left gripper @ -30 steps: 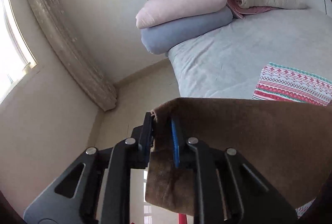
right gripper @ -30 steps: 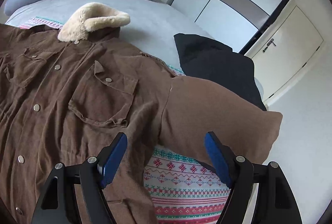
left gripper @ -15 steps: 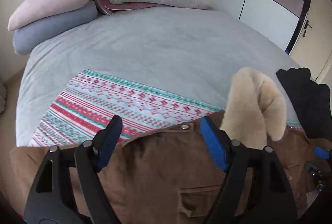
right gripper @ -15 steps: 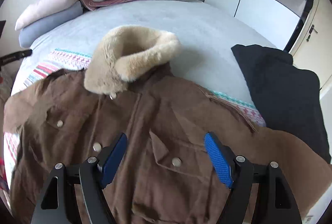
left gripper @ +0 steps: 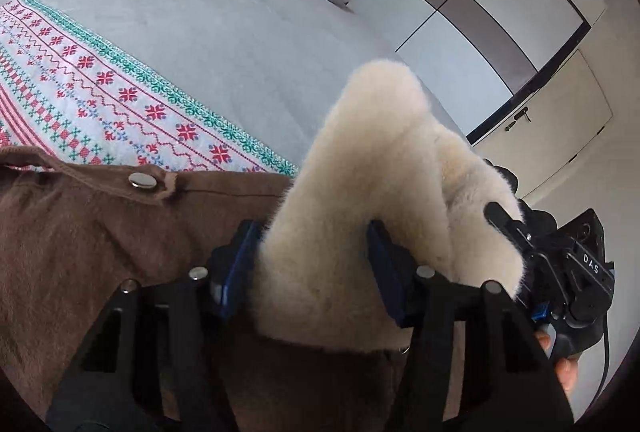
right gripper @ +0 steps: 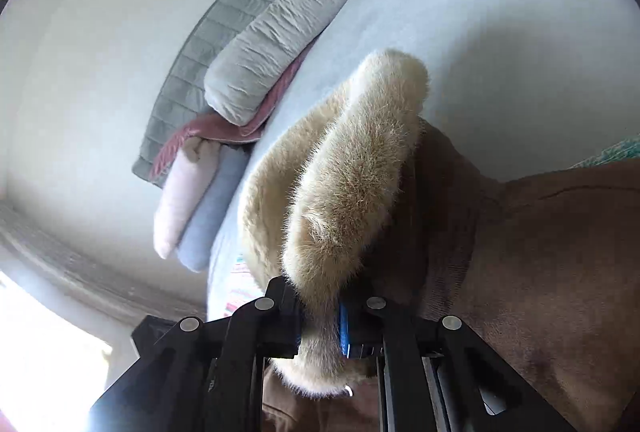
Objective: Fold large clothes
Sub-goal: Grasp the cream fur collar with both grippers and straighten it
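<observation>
A brown jacket with a cream fur collar lies on the bed. In the left wrist view my left gripper has its blue pads on both sides of the collar's left part, pressed into the fur. In the right wrist view my right gripper is shut on the collar's other end, with the brown jacket spreading to the right. The right gripper also shows in the left wrist view, just beyond the collar.
The jacket rests on a patterned red, green and white blanket over a grey bed sheet. Pillows and rolled bedding lie at the headboard. Wardrobe doors stand beyond the bed.
Both grippers moved in to the fur collar and closed on it. The left gripper let go of the brown sleeve it held a second ago.
</observation>
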Tool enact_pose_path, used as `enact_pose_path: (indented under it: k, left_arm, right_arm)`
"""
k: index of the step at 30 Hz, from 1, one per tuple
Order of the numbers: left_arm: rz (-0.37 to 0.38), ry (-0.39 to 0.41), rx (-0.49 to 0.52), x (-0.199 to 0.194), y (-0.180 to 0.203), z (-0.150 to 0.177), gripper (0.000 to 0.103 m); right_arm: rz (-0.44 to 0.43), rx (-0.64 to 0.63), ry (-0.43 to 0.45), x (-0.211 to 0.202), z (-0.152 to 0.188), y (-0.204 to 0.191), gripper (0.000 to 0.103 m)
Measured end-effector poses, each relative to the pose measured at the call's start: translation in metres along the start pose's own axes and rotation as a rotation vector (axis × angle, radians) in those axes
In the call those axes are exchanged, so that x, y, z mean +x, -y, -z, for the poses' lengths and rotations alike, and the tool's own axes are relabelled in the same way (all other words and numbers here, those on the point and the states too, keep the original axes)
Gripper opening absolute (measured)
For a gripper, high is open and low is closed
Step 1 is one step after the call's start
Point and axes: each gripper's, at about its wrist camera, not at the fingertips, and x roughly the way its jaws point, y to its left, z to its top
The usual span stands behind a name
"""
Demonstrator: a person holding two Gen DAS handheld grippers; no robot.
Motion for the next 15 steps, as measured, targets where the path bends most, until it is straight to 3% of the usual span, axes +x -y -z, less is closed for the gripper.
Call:
enact_pose_path:
  k: [2, 4, 5, 7, 8, 10, 12, 14, 15]
  left_arm:
    - [0.016, -0.008, -0.006, -0.005, -0.004, 0.000, 0.052]
    - [0.015, -0.002, 0.007, -0.008, -0.002, 0.001, 0.052]
    - [0.010, 0.002, 0.012, -0.009, 0.000, 0.002, 0.052]
    - [0.005, 0.002, 0.019, -0.012, -0.002, 0.002, 0.052]
    - [-0.001, 0.002, 0.016, -0.012, -0.002, 0.002, 0.052]
    - [-0.002, 0.003, 0.007, -0.011, -0.006, 0.002, 0.052]
    - [0.003, 0.009, -0.007, -0.013, -0.010, 0.001, 0.052]
    - [0.006, 0.023, -0.008, -0.018, -0.010, -0.001, 0.052]
    - [0.008, 0.029, -0.007, -0.020, -0.012, -0.002, 0.052]
  right_arm:
    - [-0.123, -0.007, 0.039, -0.023, 0.005, 0.006, 0.012]
    - [-0.131, 0.051, 0.066, -0.042, 0.011, 0.030, 0.012]
    - [-0.042, 0.083, 0.073, -0.050, 0.012, 0.045, 0.012]
    - [0.278, 0.040, 0.058, -0.057, 0.016, 0.065, 0.012]
    - [0.356, 0.030, 0.042, -0.059, 0.019, 0.071, 0.013]
    - [0.362, 0.052, 0.060, -0.067, 0.022, 0.066, 0.017]
    - [0.468, 0.005, 0.093, -0.073, 0.023, 0.045, 0.027]
    - [0.533, -0.048, 0.135, -0.079, 0.026, 0.022, 0.043]
    - [0.544, -0.076, 0.156, -0.080, 0.027, 0.008, 0.061]
